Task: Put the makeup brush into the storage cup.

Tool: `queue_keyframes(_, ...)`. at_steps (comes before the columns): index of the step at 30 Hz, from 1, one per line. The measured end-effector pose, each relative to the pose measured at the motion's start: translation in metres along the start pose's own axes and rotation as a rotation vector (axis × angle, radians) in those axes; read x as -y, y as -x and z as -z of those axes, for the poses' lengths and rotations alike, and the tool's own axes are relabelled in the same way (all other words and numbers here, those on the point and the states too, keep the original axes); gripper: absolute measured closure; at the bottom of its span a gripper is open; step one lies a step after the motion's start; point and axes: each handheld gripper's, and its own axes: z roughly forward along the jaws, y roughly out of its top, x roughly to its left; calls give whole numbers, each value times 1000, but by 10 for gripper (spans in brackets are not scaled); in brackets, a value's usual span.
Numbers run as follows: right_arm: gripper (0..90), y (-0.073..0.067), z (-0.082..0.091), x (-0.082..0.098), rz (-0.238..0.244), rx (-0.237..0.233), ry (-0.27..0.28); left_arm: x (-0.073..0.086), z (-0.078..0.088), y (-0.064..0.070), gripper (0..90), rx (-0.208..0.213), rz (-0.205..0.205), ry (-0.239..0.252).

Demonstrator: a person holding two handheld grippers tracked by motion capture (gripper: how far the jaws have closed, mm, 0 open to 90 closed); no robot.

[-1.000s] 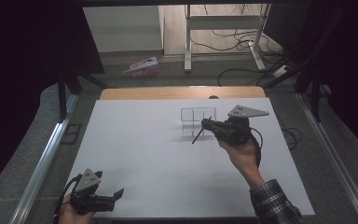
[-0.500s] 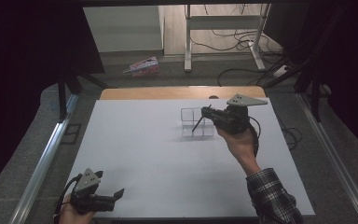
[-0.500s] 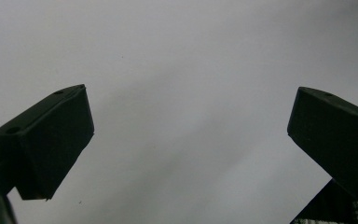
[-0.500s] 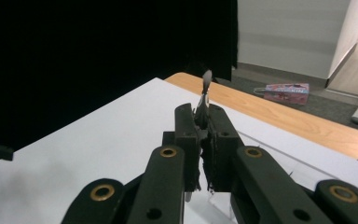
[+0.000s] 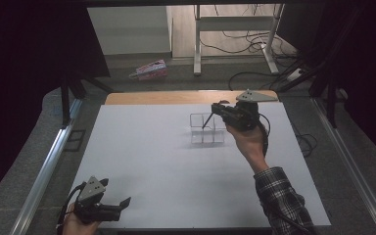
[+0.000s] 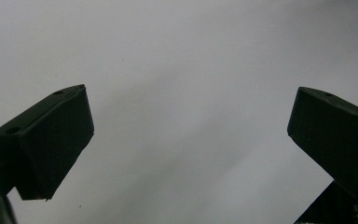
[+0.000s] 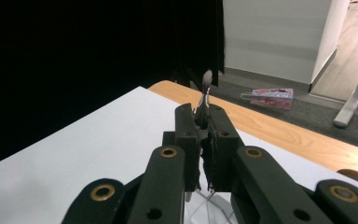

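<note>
Jaws of right gripper [image 7: 204, 135] clamp a thin brush [image 7: 206, 88].

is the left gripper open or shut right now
Open. In its own view the left gripper's two black jaws stand far apart with only bare white table between them, and nothing is held.

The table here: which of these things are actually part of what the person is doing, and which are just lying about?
Part of the job:
- right gripper, shut on a thin dark brush
- clear divided holder, under the brush's lower end

Just lying about:
- pink box on the floor beyond the table
- cables on the floor
- left gripper, open and idle at the near edge
</note>
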Motion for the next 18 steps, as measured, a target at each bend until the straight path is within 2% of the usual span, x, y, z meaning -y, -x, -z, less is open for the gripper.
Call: queue_keyframes(18,845,9,-20,-9,18,40,2,0,0,0,6,-1,-1,8)
